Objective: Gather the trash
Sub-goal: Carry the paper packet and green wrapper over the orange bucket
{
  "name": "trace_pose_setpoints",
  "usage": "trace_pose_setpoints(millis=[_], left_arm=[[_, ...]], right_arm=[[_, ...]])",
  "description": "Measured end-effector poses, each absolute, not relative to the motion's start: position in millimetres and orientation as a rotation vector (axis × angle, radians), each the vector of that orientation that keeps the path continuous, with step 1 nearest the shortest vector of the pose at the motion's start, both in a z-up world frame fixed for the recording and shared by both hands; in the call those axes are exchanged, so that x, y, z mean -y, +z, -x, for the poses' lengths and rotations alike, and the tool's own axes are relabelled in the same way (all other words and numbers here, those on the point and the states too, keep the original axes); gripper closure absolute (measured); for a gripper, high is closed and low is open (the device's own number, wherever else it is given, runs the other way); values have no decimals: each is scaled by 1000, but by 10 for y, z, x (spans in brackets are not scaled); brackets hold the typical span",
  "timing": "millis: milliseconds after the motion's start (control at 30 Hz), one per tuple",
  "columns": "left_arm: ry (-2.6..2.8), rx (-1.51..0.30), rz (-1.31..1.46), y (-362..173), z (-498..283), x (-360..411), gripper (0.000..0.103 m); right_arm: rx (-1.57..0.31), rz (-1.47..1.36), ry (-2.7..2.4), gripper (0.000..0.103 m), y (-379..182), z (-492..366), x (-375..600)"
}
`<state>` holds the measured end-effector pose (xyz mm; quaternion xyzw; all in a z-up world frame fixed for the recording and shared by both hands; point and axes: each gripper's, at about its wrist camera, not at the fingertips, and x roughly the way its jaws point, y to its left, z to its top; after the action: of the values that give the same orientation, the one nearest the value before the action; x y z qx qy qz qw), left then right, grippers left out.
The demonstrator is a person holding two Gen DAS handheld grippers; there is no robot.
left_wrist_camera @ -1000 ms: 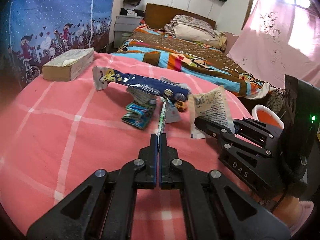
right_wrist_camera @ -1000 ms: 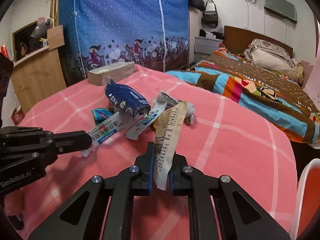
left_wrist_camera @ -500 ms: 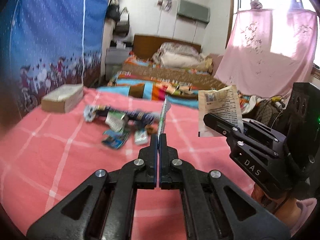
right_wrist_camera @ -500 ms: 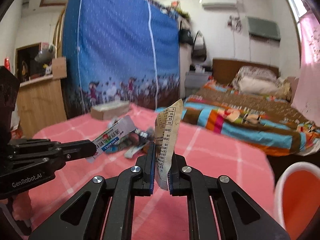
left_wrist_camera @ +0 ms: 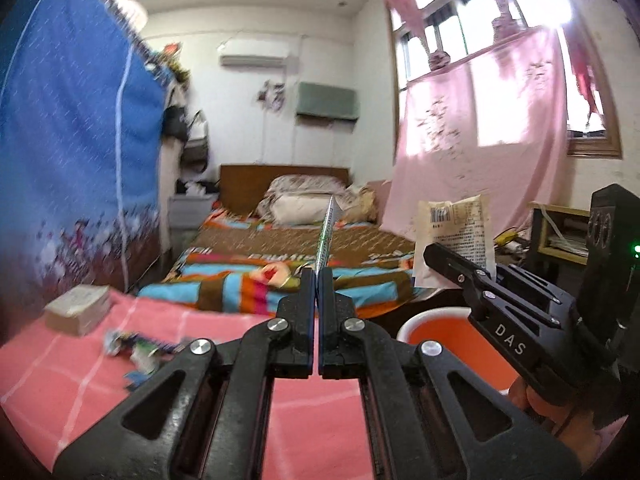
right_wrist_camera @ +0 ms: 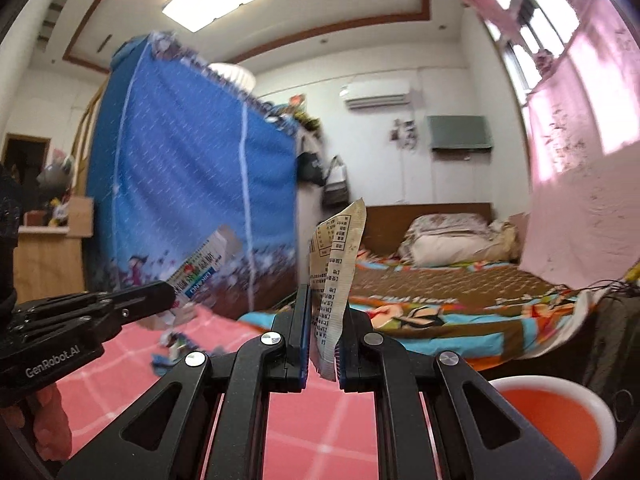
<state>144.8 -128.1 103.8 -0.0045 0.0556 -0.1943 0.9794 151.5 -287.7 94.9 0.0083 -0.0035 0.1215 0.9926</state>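
Observation:
My left gripper [left_wrist_camera: 319,274] is shut on a thin green and white wrapper [left_wrist_camera: 326,232] that I see edge-on, standing up from the fingers; the right wrist view shows its printed face [right_wrist_camera: 200,266]. My right gripper [right_wrist_camera: 322,300] is shut on a beige printed paper wrapper [right_wrist_camera: 336,264], which also shows in the left wrist view [left_wrist_camera: 454,232]. Both grippers are raised above the pink checked table [left_wrist_camera: 60,376]. Several wrappers [left_wrist_camera: 136,350] lie in a small heap on the cloth at the left. An orange bin with a white rim [left_wrist_camera: 452,334] stands below, to the right [right_wrist_camera: 560,412].
A tan box [left_wrist_camera: 78,308] sits at the table's far left edge. Beyond the table is a bed with a striped cover [left_wrist_camera: 288,268]. A blue fabric wardrobe [right_wrist_camera: 188,208] stands at the left, a pink curtain [left_wrist_camera: 480,152] at the right.
Both grippers have lifted off the table with their wrappers and tipped up towards level. The trash heap has dropped low in view and the orange bin has come into sight.

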Motion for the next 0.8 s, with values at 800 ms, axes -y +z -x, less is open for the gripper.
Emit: trace_pose_setpoints(millis=[800], left_arm=[[-685,-269,-77,789,-1610,2677,98]], right_arm=[[-104,-174,-130,95,722,-1307,4249]])
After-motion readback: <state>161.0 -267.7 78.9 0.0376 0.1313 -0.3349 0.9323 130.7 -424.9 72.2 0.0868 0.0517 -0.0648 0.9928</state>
